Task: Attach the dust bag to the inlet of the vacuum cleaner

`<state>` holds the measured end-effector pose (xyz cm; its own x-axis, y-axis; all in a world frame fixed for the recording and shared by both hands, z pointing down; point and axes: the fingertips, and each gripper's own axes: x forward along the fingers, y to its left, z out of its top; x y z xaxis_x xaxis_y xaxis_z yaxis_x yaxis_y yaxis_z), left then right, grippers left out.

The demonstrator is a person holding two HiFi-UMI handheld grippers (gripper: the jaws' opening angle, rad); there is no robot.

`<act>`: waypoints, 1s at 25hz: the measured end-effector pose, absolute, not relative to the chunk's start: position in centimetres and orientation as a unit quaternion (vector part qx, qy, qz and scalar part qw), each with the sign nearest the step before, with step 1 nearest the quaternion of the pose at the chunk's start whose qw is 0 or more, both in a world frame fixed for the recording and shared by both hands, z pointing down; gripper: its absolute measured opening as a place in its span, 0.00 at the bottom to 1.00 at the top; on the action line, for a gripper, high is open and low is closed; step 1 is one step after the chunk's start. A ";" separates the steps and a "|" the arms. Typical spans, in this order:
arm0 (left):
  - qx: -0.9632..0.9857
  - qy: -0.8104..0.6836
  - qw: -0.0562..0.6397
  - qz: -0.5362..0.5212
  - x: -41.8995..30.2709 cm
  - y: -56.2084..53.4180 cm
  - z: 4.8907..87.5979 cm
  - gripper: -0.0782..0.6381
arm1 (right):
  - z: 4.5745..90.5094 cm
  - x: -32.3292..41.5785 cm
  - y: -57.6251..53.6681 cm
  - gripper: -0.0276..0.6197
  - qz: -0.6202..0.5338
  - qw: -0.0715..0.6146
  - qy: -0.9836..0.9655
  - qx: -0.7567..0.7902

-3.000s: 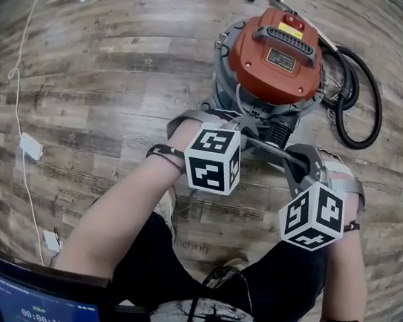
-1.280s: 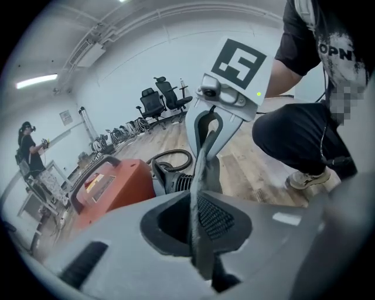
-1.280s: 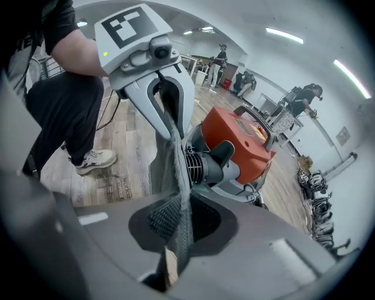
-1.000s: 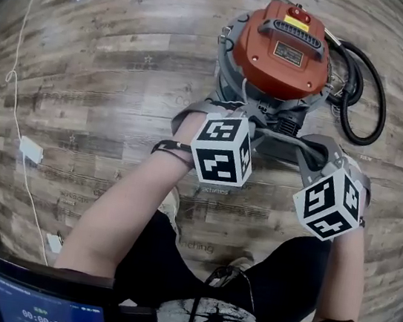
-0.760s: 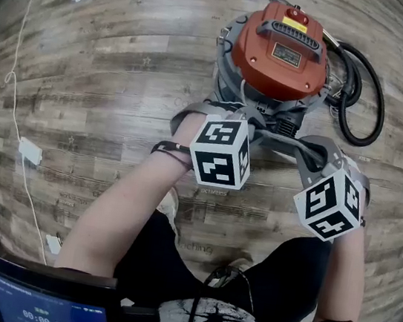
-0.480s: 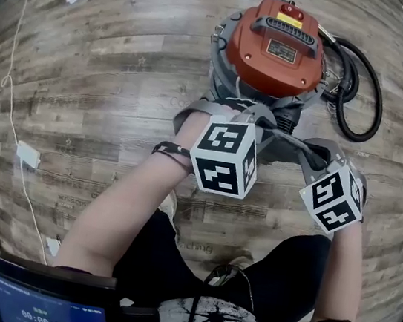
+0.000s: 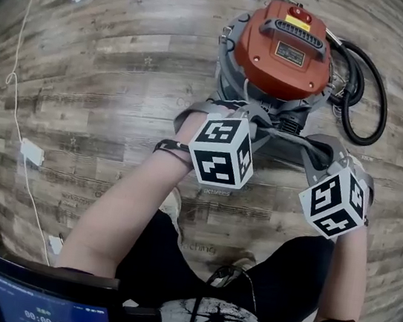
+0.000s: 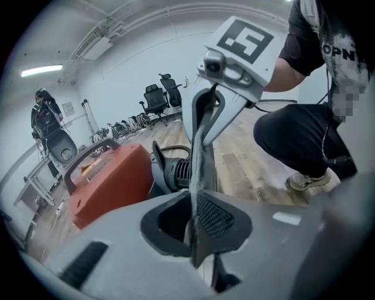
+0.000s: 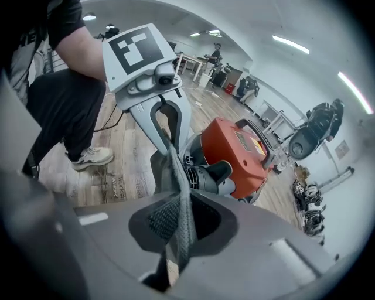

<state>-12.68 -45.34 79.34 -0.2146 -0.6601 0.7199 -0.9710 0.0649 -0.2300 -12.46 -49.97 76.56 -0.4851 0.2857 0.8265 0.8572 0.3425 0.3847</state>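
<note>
Left claw (image 8: 196, 225): in my left hand. Its jaws are opening a touch, yet the pads press on one edge of the dust bag (image 8: 198, 158), which stands between them.
Right claw (image 9: 176, 225): in my right hand. Its jaws are nipped together on the opposite edge of the bag, with grey cloth pinched between the pads.
Dust bag: grey cloth, drawn into a narrow band from one claw to the other. It is held off the floor, just on my side of the vacuum cleaner.
Vacuum cleaner (image 7: 286, 49): orange top with a black handle and a grey drum beneath. It stands upright on the floor ahead of my knees.
Black ribbed fitting (image 9: 202, 170): on the side of the drum that faces me, just behind the stretched bag. I cannot tell whether the cloth touches it.
Hose (image 7: 384, 101): black, looped on the floor to the right of the vacuum cleaner.
Floor (image 7: 103, 67): wood-grain planks.
White block (image 7: 30, 150): on a thin white cable at the left of the head view, well apart from the vacuum cleaner.
Screen (image 7: 44, 309): blue, at the near-left edge of the head view.
Office chairs (image 8: 155, 99): a row by the far wall in the left gripper view.
</note>
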 end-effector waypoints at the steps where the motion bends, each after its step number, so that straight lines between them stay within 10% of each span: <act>1: 0.586 -0.693 0.228 0.353 -12.6 -45.1 79.9 0.16 | 76.3 -12.5 -49.5 0.08 -0.443 0.329 -0.741 -0.382; 25: 0.555 -0.729 0.196 0.350 -13.6 -45.9 79.0 0.16 | 77.3 -13.5 -50.6 0.07 -0.485 0.319 -0.742 -0.336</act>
<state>-13.60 -45.89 79.04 -0.3081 -0.6716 0.6738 -0.9457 0.1390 -0.2938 -13.50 -50.64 77.29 -0.5708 0.1890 0.7990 0.8077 0.3045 0.5049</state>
